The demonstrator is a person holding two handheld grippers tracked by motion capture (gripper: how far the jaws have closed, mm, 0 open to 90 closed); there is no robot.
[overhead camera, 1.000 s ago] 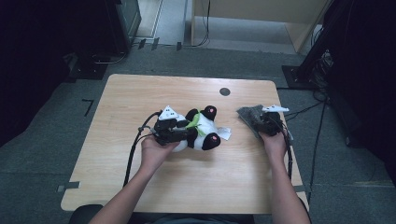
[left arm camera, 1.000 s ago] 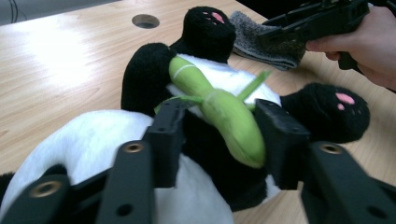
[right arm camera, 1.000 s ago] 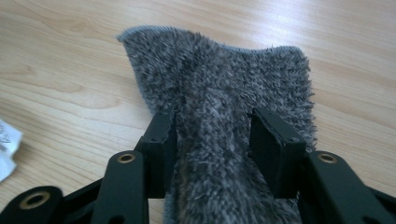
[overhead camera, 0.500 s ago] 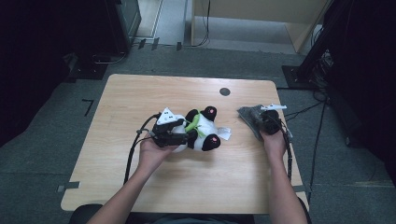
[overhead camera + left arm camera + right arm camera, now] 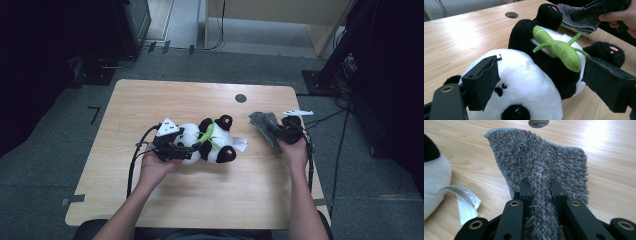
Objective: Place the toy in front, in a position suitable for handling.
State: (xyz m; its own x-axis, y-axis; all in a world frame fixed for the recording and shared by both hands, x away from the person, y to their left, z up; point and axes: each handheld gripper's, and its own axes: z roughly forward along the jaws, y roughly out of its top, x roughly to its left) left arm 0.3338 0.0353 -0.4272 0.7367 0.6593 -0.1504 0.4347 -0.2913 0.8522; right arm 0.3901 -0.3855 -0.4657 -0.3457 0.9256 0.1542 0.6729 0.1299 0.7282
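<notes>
R gripper [image 5: 540,187] pinches 1 grey shaggy cloth [image 5: 536,157], fold bunched betw. jaws. L gripper [image 5: 541,82] just opening, jaws astride 1 b/w plush panda [image 5: 531,82], not pressing.

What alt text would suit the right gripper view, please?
The right gripper is shut on a pinched fold of a grey fluffy cloth lying on a wooden table. A white fabric tag of a plush toy shows at the left.
</notes>
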